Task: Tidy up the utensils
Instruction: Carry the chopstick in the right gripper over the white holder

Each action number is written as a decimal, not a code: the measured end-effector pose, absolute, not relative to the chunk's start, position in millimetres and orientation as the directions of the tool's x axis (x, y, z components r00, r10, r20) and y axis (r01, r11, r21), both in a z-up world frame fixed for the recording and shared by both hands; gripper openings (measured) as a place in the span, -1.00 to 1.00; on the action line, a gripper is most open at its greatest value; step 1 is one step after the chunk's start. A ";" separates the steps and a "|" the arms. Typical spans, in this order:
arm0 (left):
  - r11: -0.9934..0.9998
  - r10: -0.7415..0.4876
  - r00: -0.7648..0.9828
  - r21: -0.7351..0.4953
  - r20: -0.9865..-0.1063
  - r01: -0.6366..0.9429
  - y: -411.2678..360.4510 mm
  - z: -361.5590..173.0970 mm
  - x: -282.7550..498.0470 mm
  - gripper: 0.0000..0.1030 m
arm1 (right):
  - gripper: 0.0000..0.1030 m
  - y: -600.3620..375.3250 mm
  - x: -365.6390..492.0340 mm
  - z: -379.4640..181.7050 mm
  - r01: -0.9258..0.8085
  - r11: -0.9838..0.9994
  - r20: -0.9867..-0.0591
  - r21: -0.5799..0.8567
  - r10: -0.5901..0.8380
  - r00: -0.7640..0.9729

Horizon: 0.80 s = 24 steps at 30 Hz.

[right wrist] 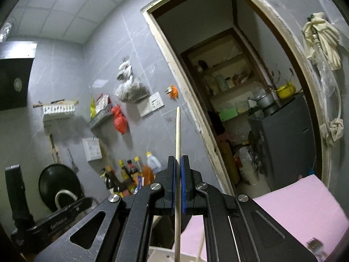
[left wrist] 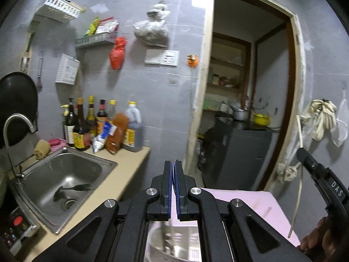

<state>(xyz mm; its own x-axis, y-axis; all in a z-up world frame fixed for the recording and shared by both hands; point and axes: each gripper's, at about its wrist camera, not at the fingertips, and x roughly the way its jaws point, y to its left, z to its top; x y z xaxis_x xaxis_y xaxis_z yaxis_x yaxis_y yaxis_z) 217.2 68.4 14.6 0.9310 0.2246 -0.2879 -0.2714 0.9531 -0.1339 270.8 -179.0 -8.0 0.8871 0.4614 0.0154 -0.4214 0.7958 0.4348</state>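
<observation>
My right gripper (right wrist: 178,159) is shut on a pale wooden chopstick (right wrist: 178,135) that stands upright between its fingers, held in the air. The same chopstick (left wrist: 299,131) and the right gripper (left wrist: 302,151) show at the right edge of the left wrist view. My left gripper (left wrist: 173,163) is shut on a thin metal utensil handle (left wrist: 173,171); the rest of the utensil (left wrist: 166,238) hangs below into a round metal container (left wrist: 187,253), blurred. A second pale stick (right wrist: 201,246) leans in a container below the right gripper.
A steel sink (left wrist: 65,174) with a dark utensil (left wrist: 74,188) in it sits at left in a beige counter (left wrist: 128,170). Sauce bottles (left wrist: 98,124) stand behind it. A pink mat (left wrist: 250,205) lies under the grippers. An open doorway (left wrist: 246,100) is ahead.
</observation>
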 end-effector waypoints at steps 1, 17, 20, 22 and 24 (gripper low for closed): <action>0.950 0.238 0.928 -0.130 -0.286 -0.284 71.9 13.1 218.7 -0.94 | -0.92 -174.7 272.8 -10.4 -0.405 0.799 0.017 0.444 0.444 0.896; 0.917 0.373 0.884 -0.030 -0.281 -0.397 97.4 -28.5 243.8 -0.94 | -0.92 -149.0 300.4 -58.2 -0.269 0.833 -0.054 0.483 0.335 0.941; 0.917 0.381 0.883 -0.010 -0.273 -0.399 94.6 -33.1 244.4 -0.94 | -0.92 -148.6 302.0 -64.9 -0.255 0.846 -0.074 0.469 0.326 0.943; 0.919 0.384 0.887 0.011 -0.257 -0.395 90.7 -35.0 243.8 -0.94 | -0.92 -147.9 302.3 -68.7 -0.250 0.853 -0.086 0.457 0.322 0.943; 0.921 0.385 0.892 0.028 -0.235 -0.390 85.9 -36.5 242.2 -0.94 | -0.92 -147.7 302.6 -72.1 -0.248 0.857 -0.091 0.452 0.321 0.943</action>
<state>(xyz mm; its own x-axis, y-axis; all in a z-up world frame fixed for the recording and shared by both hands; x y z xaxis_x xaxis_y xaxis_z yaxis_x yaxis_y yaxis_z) 242.2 85.9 -36.5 0.8925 0.3849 -0.2354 -0.3895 0.9206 0.0282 302.6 -147.7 -72.1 0.9426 0.3212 -0.0914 -0.2482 0.8570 0.4516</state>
